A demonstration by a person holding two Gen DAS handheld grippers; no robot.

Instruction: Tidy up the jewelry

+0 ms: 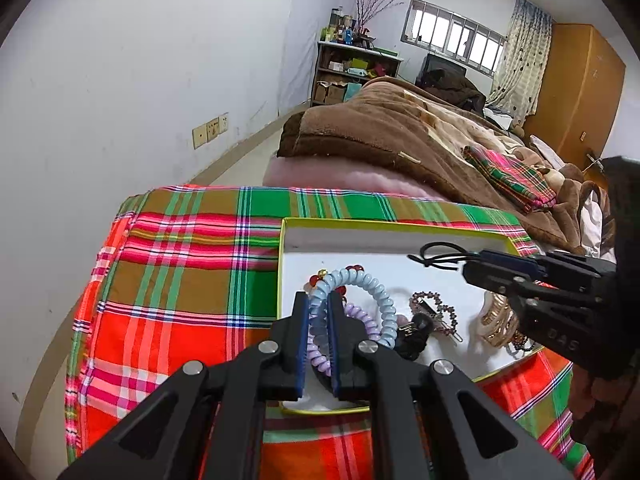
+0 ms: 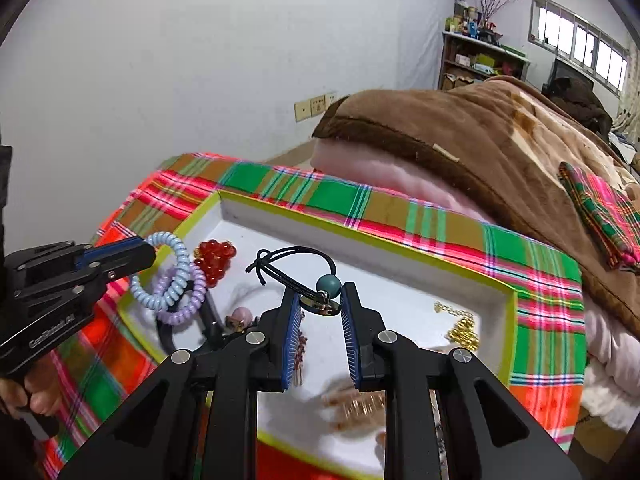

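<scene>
A shallow white box with a yellow-green rim (image 1: 384, 222) (image 2: 360, 236) lies on a plaid cloth. My left gripper (image 1: 318, 300) (image 2: 150, 252) hangs over the box's left part, shut on a pale blue spiral hair tie (image 1: 376, 288) (image 2: 178, 252); a purple spiral tie (image 1: 362, 318) (image 2: 196, 292) is linked through it and caught between the pads too. My right gripper (image 2: 321, 294) (image 1: 466, 270) is above the box's middle, shut on a black elastic hair tie (image 2: 296, 254) (image 1: 438, 254) with a teal bead (image 2: 329, 285).
In the box lie a red bead cluster (image 2: 214, 258), a heart-shaped clip (image 1: 434, 308), a gold chain (image 2: 460, 328) and a cream claw clip (image 1: 496, 320). The plaid cloth (image 1: 192, 272) covers a bed, with a brown blanket (image 1: 380, 136) behind the box and a white wall on the left.
</scene>
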